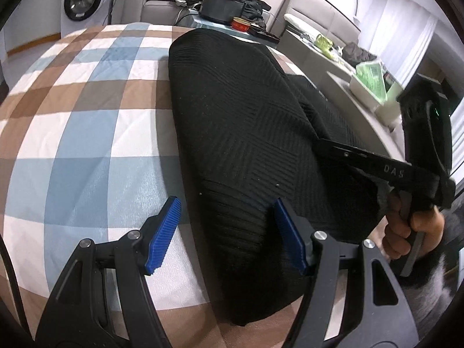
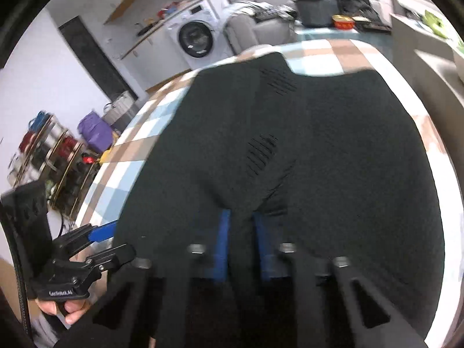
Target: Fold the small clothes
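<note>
Two views, different info. Left wrist view: left gripper (image 1: 227, 232) spread wide, blue ribbed pads (image 1: 163, 233) apart, nothing between them. One pad sits over the checked cloth, the other over the near end of the black ribbed knit garment (image 1: 237, 133).

Garment lies on the blue, brown and white checked cloth (image 1: 87, 121) covering the counter. Here it reads as a long folded strip, long axis running from the near edge away toward the far edge, slightly tilted right. A second layer sticks out along its right side.

Right gripper (image 1: 377, 159) shows in this view only as a black body marked "DAS", coming in from the right over the garment. Its tips are lost against the black fabric. The person's hand (image 1: 406, 232) is on its handle.

Right wrist view (blurred): right gripper (image 2: 240, 240) is pinching a raised fold of the garment (image 2: 348, 145) between its blue pads (image 2: 221, 240), fabric tenting up from the pinch. Garment looks much wider here, covering most of the checked cloth (image 2: 319, 55). Left gripper (image 2: 95, 237) is visible at the left edge, one blue pad showing.

Far: white front-loading washing machine (image 1: 82, 0), grey sofa (image 1: 156, 5), black box (image 1: 221, 7), red round tin (image 1: 240, 24). Only the right wrist view shows the rack of coloured spools (image 2: 49, 150) and the purple bag (image 2: 95, 130).
</note>
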Action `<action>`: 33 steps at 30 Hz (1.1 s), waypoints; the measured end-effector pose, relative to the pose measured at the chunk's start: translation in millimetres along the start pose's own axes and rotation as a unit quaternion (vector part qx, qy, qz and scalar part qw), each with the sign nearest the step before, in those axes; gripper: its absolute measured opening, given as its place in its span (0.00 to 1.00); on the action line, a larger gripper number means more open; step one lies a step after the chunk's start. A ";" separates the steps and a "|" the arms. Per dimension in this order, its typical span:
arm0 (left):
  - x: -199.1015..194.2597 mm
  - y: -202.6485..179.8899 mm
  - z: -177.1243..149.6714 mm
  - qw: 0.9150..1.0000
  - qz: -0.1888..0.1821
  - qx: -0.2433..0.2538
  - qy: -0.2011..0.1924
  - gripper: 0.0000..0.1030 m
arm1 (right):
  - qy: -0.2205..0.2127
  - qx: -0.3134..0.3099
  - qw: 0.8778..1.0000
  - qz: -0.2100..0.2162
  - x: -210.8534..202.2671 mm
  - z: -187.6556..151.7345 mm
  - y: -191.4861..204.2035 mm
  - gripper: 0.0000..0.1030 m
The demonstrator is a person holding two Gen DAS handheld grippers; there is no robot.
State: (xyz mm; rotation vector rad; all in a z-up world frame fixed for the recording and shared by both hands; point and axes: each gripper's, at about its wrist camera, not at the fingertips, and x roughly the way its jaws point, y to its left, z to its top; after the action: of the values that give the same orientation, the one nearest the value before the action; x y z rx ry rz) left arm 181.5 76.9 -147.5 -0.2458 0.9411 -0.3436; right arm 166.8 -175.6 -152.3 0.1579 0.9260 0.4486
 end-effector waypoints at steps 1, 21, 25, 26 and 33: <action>-2.5 2.1 0.8 1.000 -0.005 -0.007 -0.002 0.62 | -0.017 -0.011 1.000 -0.001 -10.0 0.7 3.5 0.07; 5.4 0.4 -5.0 1.000 0.004 -0.001 0.011 0.65 | -0.016 0.101 0.995 0.020 -59.8 -39.1 -65.9 0.45; 5.7 -2.0 -4.8 1.000 0.005 0.002 0.011 0.65 | -0.013 0.113 0.993 0.014 -34.9 -23.6 -64.4 0.35; 5.1 -1.8 -4.5 1.000 0.005 0.002 0.011 0.65 | -0.009 0.112 0.994 0.005 -29.1 -20.5 -61.7 0.19; -2.8 -0.8 1.6 1.000 0.009 -0.002 0.002 0.65 | -0.075 0.019 0.996 -0.054 -79.2 -9.5 -32.2 0.05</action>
State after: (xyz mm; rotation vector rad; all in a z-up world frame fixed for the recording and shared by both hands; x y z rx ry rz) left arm 181.2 77.4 -144.2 -0.2407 0.9473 -0.3255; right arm 128.0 -239.7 -110.0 0.1722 0.7922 0.3159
